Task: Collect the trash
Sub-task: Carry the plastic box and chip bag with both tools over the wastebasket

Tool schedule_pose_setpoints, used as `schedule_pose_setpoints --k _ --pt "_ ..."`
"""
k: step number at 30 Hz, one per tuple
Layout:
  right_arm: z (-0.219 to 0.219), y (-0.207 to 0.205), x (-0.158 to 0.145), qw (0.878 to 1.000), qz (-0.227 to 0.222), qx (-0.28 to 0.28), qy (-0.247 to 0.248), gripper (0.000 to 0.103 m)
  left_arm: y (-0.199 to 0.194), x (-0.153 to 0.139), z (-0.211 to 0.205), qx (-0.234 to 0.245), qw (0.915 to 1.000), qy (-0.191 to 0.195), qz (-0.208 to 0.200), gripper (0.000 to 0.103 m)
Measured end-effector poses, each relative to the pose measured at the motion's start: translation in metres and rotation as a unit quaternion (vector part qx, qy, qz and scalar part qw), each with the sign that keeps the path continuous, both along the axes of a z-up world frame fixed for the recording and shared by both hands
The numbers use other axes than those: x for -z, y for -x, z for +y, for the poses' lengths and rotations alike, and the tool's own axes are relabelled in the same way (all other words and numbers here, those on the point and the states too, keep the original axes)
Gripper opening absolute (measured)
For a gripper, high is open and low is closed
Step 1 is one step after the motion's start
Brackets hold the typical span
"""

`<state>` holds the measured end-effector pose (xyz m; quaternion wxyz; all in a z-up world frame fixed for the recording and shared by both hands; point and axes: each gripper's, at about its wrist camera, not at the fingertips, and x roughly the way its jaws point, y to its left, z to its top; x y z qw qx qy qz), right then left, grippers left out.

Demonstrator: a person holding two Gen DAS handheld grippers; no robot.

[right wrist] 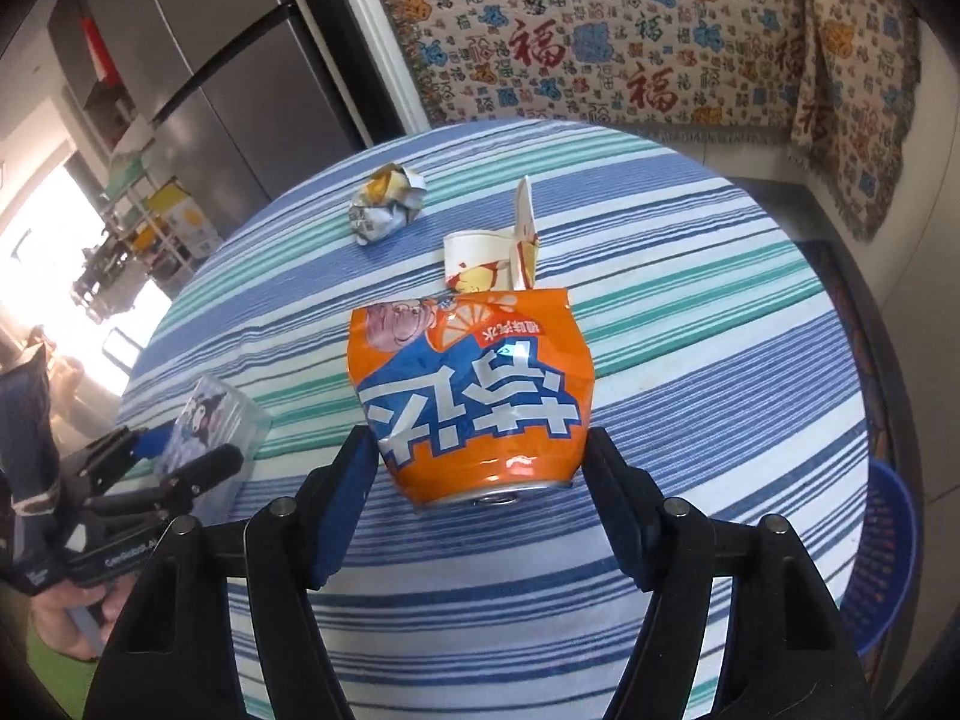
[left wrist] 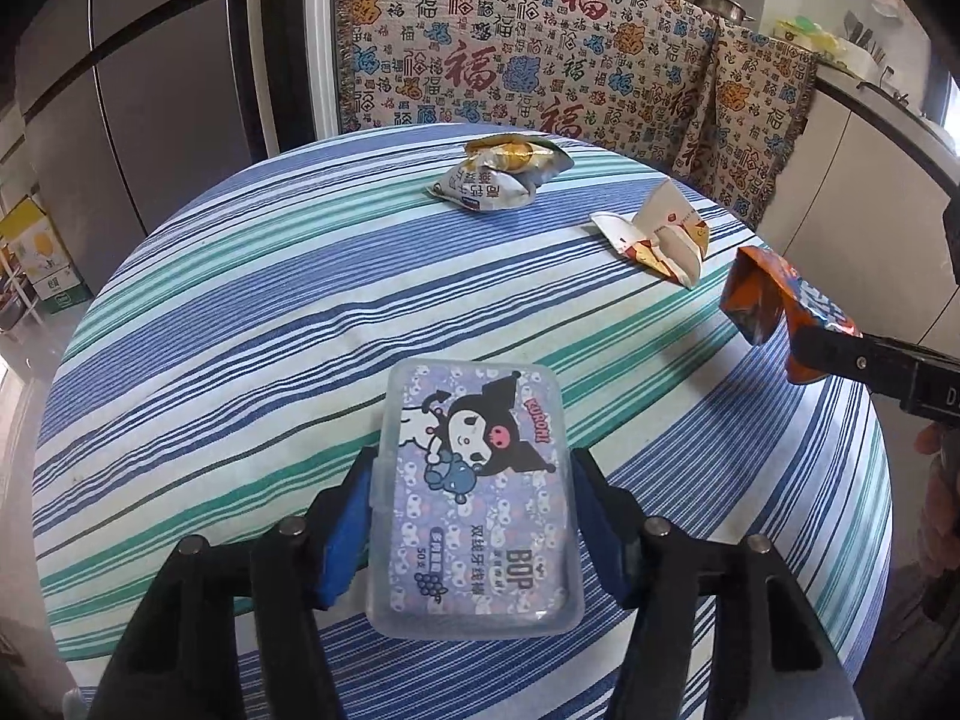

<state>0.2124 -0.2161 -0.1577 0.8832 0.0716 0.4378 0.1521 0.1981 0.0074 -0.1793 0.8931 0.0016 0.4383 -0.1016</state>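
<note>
The left hand-held gripper [left wrist: 474, 516] was closed about halfway on a clear plastic floss-pick box [left wrist: 474, 498] with a cartoon label, its blue pads pressed against the box's two long sides. The box was lifted clear of the striped bench [left wrist: 252, 324], tilted toward the camera, on the near side of the bench.

The right hand-held gripper [right wrist: 483, 462] held a crushed orange drink can [right wrist: 474, 396] between its pads, which met the can's lower sides; its jaws stood fairly wide around the can's width. The can hung above the bench, top end toward the camera, to the right of the floss-pick box. In the left wrist view the can [left wrist: 774, 312] showed at the right edge, gripped by a black finger.

Beyond the can, a flattened white paper cup [right wrist: 492, 258] lay on the bench, one flap sticking upright. A crumpled snack wrapper [right wrist: 387, 210] lay further back, left of the cup, near the bench's far edge. Both were well apart from the can and untouched.

Right of the bench, low down, part of a blue plastic basket [right wrist: 888, 558] showed on the floor. A patterned blanket [right wrist: 660, 30] hung behind the bench.
</note>
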Motion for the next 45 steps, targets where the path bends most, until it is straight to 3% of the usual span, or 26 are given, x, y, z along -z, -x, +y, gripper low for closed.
schedule_pose_setpoints --k 6,9,20,34,45 --pt "-0.022 0.025 -0.012 1.000 -0.019 0.003 0.009 0.071 0.007 -0.011 -0.004 0.009 0.9984 0.056 -0.007 0.063" --pt "-0.034 0.033 -0.013 1.000 -0.018 0.006 0.012 0.072 0.011 -0.016 -0.016 0.018 0.9978 0.062 -0.014 0.063" --pt "-0.083 0.058 -0.023 0.999 -0.031 0.030 0.008 0.072 0.019 -0.030 -0.072 0.046 0.9972 0.056 -0.021 0.063" --pt "-0.165 0.097 -0.034 0.996 -0.042 0.084 0.004 0.072 0.026 -0.052 -0.188 0.129 0.9897 0.045 -0.041 0.063" --pt "-0.189 0.106 -0.032 0.994 -0.040 0.100 0.004 0.072 0.024 -0.055 -0.227 0.149 0.9876 0.020 -0.045 0.063"
